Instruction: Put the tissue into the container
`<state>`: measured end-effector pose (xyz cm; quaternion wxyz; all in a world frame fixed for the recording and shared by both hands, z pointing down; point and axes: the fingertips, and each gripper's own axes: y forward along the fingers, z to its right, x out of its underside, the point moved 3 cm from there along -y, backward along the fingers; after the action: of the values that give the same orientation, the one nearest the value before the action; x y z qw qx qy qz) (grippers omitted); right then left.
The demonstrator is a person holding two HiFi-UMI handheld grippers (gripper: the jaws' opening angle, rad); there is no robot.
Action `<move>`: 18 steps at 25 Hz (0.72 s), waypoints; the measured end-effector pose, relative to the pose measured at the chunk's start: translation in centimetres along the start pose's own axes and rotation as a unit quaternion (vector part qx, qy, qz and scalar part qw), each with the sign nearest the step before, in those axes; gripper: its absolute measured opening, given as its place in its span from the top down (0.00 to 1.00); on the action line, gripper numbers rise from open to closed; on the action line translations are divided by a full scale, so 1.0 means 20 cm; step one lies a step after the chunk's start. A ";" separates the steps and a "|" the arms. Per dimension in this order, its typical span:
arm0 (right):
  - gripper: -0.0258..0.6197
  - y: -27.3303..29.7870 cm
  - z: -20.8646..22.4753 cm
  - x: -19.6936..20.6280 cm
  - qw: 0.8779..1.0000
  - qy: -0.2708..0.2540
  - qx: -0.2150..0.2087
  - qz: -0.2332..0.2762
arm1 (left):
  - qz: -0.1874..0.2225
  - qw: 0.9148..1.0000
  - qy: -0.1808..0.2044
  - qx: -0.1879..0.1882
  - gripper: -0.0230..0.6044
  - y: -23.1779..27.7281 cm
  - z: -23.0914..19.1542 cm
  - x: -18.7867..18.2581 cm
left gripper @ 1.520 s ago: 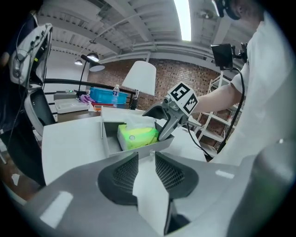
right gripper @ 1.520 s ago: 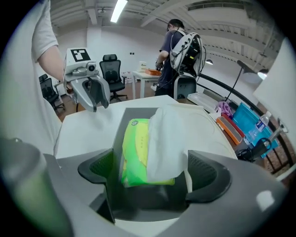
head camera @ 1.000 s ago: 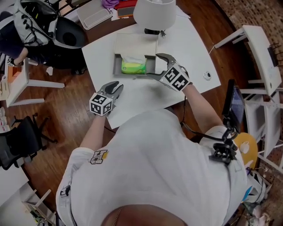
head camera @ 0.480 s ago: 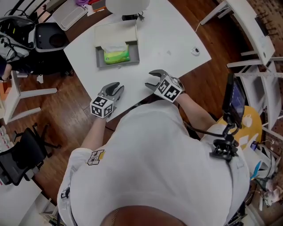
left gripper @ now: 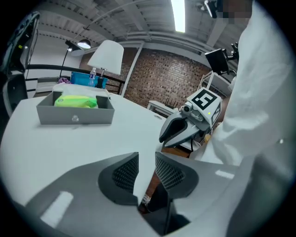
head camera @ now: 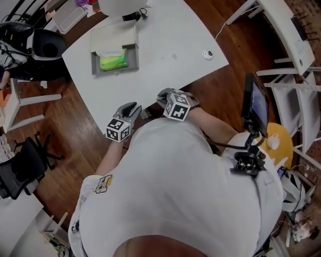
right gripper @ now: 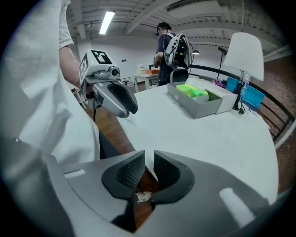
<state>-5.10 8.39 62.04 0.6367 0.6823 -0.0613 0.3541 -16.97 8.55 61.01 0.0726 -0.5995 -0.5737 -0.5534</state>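
Note:
A green tissue pack [head camera: 113, 60] lies inside the grey container [head camera: 115, 70] at the far left of the white table [head camera: 170, 65], with a cream lid [head camera: 113, 36] behind it. Both grippers hover at the table's near edge, far from the container. My left gripper [head camera: 132, 107] has its jaws a narrow gap apart and empty [left gripper: 146, 161]. My right gripper [head camera: 161, 97] holds nothing, and its jaws are closing to a slim gap [right gripper: 149, 159]. The two gripper views show the tissue [left gripper: 75, 101] [right gripper: 192, 90] and container [left gripper: 76, 115] [right gripper: 198, 107] well ahead of the jaws.
A white lamp [head camera: 120, 5] stands behind the container. A small round object [head camera: 207, 54] lies at the table's right. Office chairs [head camera: 22, 168] stand on the wooden floor at left, and a screen on a stand [head camera: 253, 108] at right. A person with a backpack [right gripper: 173, 51] stands beyond the table.
My right gripper has pulled back from beside the container to the near table edge and its jaws have narrowed. The left gripper stays near the edge. The container now sits farther off.

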 end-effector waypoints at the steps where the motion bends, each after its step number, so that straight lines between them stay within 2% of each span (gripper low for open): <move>1: 0.90 -0.01 0.00 0.03 1.000 -0.003 -0.001 0.000 | -0.002 1.000 -0.002 -0.002 0.82 0.03 0.04 0.01; 4: 0.96 -0.05 0.00 0.11 1.000 -0.010 -0.003 0.000 | -0.008 1.000 -0.010 -0.006 0.82 0.08 0.14 0.05; 9: 0.96 -0.12 0.03 0.23 1.000 -0.021 0.000 -0.007 | -0.013 1.000 -0.016 -0.014 0.82 0.16 0.26 0.06; 18: 0.96 -0.18 0.07 0.30 0.999 -0.028 0.024 -0.003 | -0.011 1.000 0.009 -0.003 0.82 0.25 0.31 0.02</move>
<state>1.94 9.94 62.55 0.6192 0.7072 -0.0681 0.3343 -9.57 11.56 61.69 0.0702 -0.5882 -0.5780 -0.5612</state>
